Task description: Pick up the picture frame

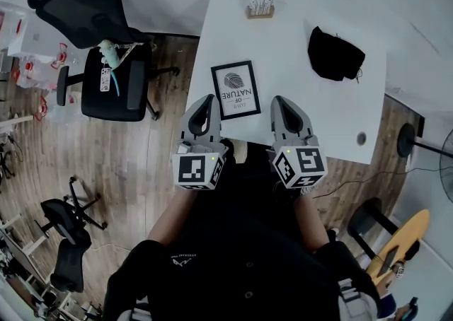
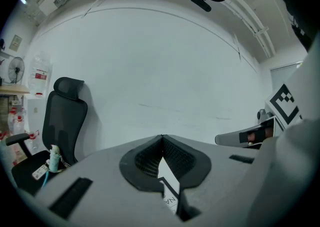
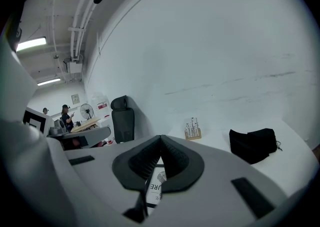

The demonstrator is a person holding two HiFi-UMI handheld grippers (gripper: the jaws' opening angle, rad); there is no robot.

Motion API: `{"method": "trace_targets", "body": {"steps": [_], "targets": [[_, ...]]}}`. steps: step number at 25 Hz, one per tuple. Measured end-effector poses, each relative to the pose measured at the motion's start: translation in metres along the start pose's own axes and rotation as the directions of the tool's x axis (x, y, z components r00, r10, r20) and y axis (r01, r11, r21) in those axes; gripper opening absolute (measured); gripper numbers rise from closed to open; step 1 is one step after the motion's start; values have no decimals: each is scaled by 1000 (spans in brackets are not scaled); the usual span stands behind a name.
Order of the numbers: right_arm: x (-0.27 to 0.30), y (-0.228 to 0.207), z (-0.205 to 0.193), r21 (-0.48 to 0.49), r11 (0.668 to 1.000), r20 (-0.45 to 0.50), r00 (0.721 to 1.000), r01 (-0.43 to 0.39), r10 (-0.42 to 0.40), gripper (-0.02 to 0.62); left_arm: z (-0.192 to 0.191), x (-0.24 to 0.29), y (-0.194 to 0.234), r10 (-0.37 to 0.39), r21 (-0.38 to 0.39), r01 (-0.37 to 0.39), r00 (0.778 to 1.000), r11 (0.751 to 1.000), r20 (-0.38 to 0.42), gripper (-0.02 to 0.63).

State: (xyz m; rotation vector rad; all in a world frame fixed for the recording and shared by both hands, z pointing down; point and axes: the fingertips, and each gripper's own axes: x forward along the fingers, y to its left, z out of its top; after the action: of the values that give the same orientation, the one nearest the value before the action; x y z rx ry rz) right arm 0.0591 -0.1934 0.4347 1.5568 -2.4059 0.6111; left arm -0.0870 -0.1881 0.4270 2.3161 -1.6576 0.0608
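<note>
**A:** Where is the picture frame?

**B:** It lies flat on the white table, towards the table's near left part. It has a black border, and its print faces up.

**A:** And the grippers?

**B:** Both are at the near edge of the table, pointing away from the person. The left gripper is just beside the frame's near left corner. The right gripper is a little to the right of the frame, so the frame sits between them and slightly farther off.

**A:** Are they gripping anything?

**B:** No. In each gripper's own view the jaw tips meet and nothing is pinched. A sliver of the frame shows through the gap behind the closed tips. I can't tell whether either gripper touches the table.

**A:** What else is there?

**B:** At the far right there's a black pouch, possibly folded cloth. A small wooden stand is at the far edge. A black office chair stands on the floor to the left.
</note>
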Motion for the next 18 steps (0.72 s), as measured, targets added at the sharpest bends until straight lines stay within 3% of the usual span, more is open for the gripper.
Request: {"method": "trace_targets", "body": {"steps": [18], "targets": [[70,-38,-46,20,995,-178,979,-94,96,0,-54,49,16,101,12,-100,987,995,-126,6]]}}
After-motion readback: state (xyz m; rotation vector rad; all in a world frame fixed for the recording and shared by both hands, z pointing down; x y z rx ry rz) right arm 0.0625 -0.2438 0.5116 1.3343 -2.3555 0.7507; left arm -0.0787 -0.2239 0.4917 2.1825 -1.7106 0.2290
